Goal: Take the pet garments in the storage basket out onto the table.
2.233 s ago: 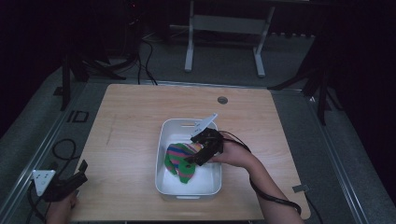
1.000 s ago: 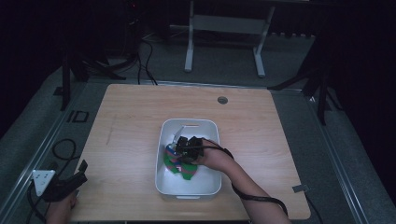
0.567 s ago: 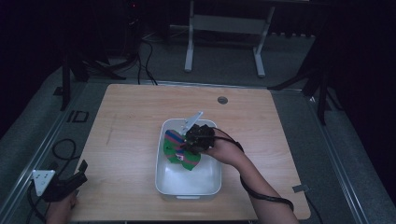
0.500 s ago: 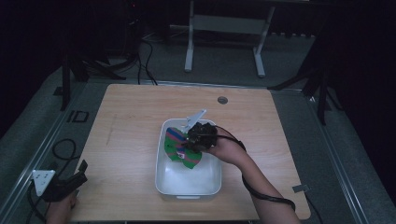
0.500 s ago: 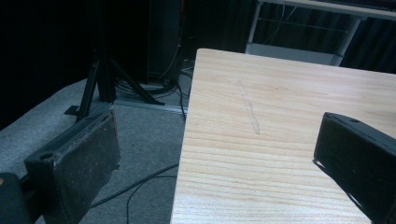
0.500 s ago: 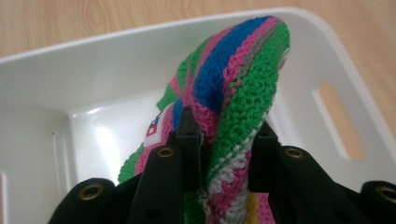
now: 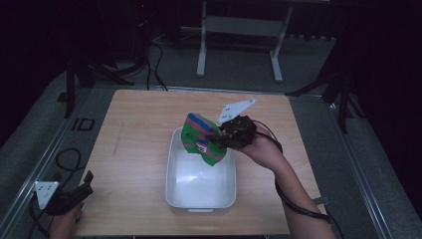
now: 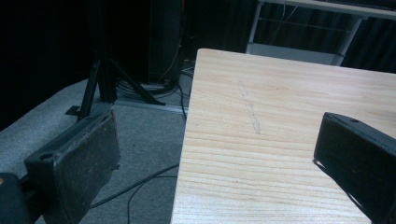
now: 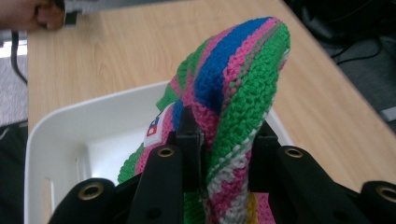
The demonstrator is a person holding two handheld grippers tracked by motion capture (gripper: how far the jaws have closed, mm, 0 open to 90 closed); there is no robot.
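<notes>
A knitted cloth [image 7: 201, 137] with green, pink and blue stripes hangs above the far end of the white tub [image 7: 175, 167], lifted free of its floor. My right gripper [image 7: 219, 138] is shut on the cloth; in the right gripper view the black jaws pinch a fold of the knitted cloth [image 9: 233, 88] with the white tub [image 9: 56, 135] below. My left gripper [image 7: 82, 191] hovers off the table's near left corner, open, with bare table [image 8: 280, 130] between its jaws.
The wooden table [image 7: 134, 149] has free room left and right of the tub. A small dark disc [image 7: 237, 106] is set in the table top near the far edge. Cables, stands and a metal frame [image 7: 239, 35] occupy the floor beyond.
My right gripper has risen and moved toward the far end of the tub, pulling the striped cloth up out of it. The left gripper has stayed put.
</notes>
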